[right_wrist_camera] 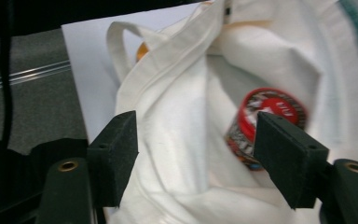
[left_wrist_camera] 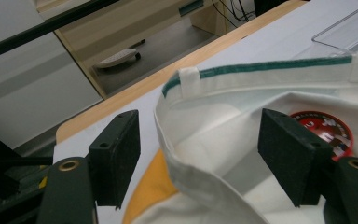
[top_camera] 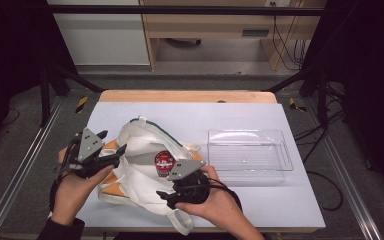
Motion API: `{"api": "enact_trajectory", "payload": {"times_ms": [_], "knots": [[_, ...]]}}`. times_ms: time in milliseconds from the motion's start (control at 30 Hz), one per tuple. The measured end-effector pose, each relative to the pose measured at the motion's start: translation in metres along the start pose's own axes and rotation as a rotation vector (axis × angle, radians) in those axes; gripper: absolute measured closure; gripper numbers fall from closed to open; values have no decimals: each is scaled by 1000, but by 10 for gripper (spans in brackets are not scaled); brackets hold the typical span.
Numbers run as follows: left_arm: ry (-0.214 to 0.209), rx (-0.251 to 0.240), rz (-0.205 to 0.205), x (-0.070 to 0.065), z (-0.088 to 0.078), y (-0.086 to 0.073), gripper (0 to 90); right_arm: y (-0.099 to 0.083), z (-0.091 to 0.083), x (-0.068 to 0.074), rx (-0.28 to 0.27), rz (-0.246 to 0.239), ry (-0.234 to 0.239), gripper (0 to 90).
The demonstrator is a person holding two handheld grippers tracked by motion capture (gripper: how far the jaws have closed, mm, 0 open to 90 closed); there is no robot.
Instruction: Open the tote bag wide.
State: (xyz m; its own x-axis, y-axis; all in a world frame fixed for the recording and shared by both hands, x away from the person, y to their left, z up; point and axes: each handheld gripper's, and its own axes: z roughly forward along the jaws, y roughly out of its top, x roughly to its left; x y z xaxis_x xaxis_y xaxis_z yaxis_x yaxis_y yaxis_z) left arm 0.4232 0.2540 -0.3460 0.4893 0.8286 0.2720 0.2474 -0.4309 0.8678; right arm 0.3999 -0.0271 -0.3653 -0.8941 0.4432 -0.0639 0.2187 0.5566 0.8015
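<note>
We have the can (top_camera: pixel 164 161) inside the bag (top_camera: pixel 140 150); both grippers, left (top_camera: pixel 111 154) and right (top_camera: pixel 166 196), gape empty at the table's (top_camera: pixel 240 115) near edge.

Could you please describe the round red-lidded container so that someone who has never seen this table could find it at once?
Start at the white table top and find the cream cloth tote bag with a green-trimmed rim lying on its left half, beside the empty clear plastic tray. The red-lidded can lies inside the bag's open mouth. It is the one round, printed red thing among pale cloth.
</note>
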Motion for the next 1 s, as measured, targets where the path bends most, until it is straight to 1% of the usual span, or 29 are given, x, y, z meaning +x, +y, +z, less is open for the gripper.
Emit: {"api": "enact_trajectory", "payload": {"times_ms": [67, 100, 133, 167, 200, 233, 267, 333, 367, 400, 433, 467, 500, 533, 567, 633, 667, 700, 733, 800, 833, 900, 933, 967, 1000], "knots": [[13, -5, 3, -6, -5, -9, 282, 4, -7, -8, -1, -1, -19, 283], [13, -8, -31, -13, -9, -17, 269, 9, -12, -17, -4, -4, -32, 263], [13, -8, -31, -13, -9, -17, 265, 9, -12, -17, -4, -4, -32, 263], [11, -10, -39, -20, -13, -25, 261, 15, -14, -27, -8, 7, -46, 237], [11, -10, -39, -20, -13, -25, 259, 15, -14, -27, -8, 7, -46, 237], [10, -29, -67, -25, -17, -32, 258, 21, -16, -35, -6, 8, -55, 219], [10, -29, -67, -25, -17, -32, 258, 21, -16, -35, -6, 8, -55, 219], [10, -29, -73, -29, -17, -38, 257, 26, -17, -43, -7, 9, -59, 191], [12, -14, -72, -31, -13, -44, 255, 32, -15, -51, -1, -3, -56, 176], [12, -14, -72, -31, -13, -44, 252, 32, -15, -51, -1, -3, -56, 176], [11, -14, -87, -33, -11, -49, 251, 36, -13, -58, 11, -11, -68, 177], [11, -14, -87, -33, -11, -49, 250, 36, -13, -58, 11, -11, -68, 177], [3, -6, -87, -36, -9, -52, 250, 42, -9, -67, 24, -18, -85, 214], [3, -6, -87, -36, -9, -52, 249, 42, -9, -67, 24, -18, -85, 214], [-4, 5, -77, -39, -7, -55, 247, 45, -3, -74, 37, -20, -88, 264], [-2, 10, -74, -41, -5, -58, 246, 47, 3, -79, 49, -19, -85, 314], [-2, 10, -74, -41, -5, -58, 246, 47, 3, -79, 49, -19, -85, 314], [-3, 21, -81, -43, -2, -62, 246, 49, 14, -84, 71, -19, -85, 344], [-7, 25, -83, -45, -1, -63, 246, 49, 20, -85, 79, -26, -89, 359], [-9, 33, -79, -46, 0, -65, 251, 49, 32, -89, 101, -23, -94, 366], [-15, 41, -80, -49, 2, -69, 254, 48, 38, -92, 115, -21, -101, 367], [-15, 45, -75, -50, 2, -70, 273, 47, 49, -99, 137, 4, -107, 373], [-17, 50, -73, -50, 3, -72, 273, 47, 49, -99, 137, 4, -107, 373], [-24, 55, -77, -51, 4, -73, 284, 46, 54, -102, 144, 11, -104, 375], [-30, 58, -80, -52, 5, -75, 303, 44, 63, -107, 164, 28, -103, 381]]}}
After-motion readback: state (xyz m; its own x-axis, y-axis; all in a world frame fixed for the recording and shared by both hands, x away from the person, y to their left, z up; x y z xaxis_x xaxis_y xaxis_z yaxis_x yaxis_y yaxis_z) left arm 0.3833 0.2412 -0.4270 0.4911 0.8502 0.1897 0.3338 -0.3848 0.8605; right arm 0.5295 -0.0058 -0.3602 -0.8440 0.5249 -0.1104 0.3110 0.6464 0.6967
